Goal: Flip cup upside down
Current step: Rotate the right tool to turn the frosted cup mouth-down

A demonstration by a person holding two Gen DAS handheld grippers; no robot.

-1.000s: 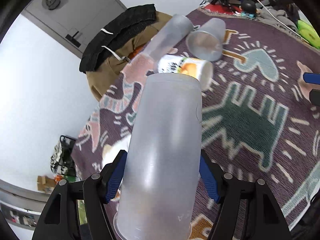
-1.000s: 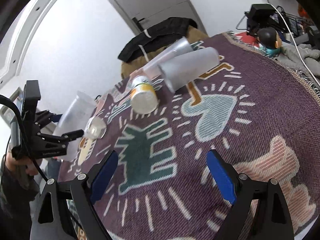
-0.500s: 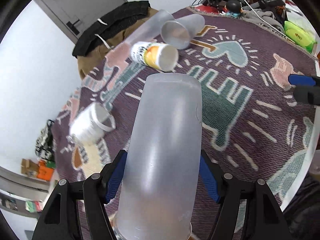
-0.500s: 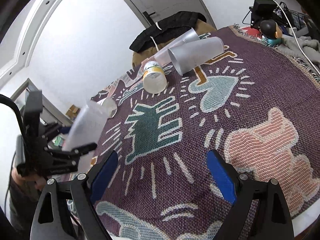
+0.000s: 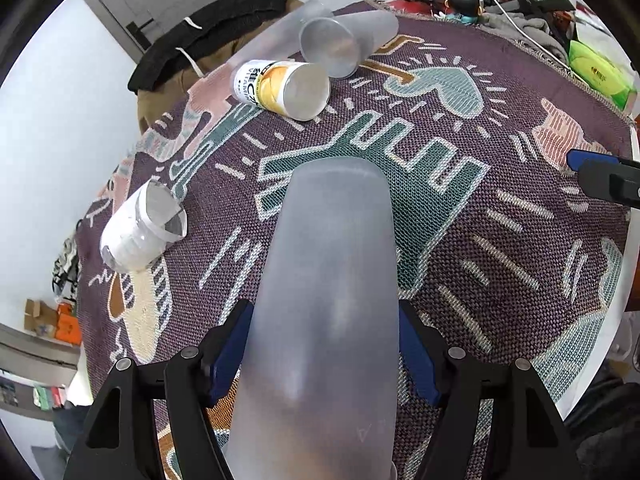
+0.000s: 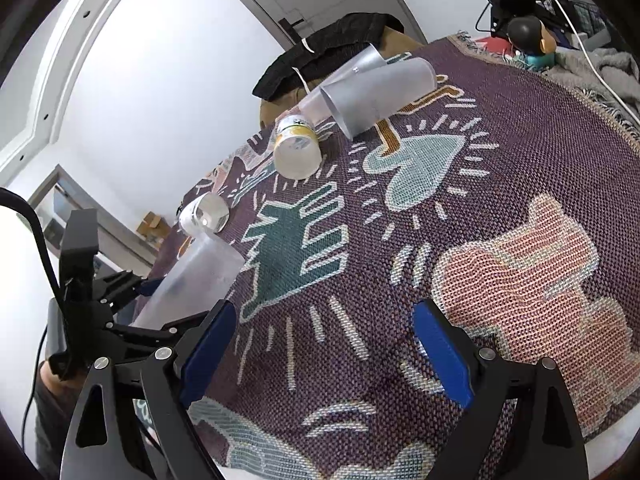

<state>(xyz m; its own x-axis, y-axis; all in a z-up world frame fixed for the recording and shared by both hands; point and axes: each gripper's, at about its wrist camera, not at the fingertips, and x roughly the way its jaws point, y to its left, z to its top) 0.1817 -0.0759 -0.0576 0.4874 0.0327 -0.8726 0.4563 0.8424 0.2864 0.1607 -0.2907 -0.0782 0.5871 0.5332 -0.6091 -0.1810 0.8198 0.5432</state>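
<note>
While your left gripper point(image 5: 324, 354) clamps the tall frosted translucent plastic cup point(image 5: 326, 312) low on its wall, that cup runs straight out ahead between the blue pads point(image 5: 228, 354), far end tilted down near the purple patterned woven cloth point(image 5: 520, 240). Which end is the mouth, I can't tell. Rotate the wrist until the rim faces down, set it flat on bare cloth ahead, well short of the orange-labelled cup lying on its side point(image 5: 282, 88). Release only once seated. Your right gripper point(image 6: 320, 354) hangs wide and empty; keep it out.
</note>
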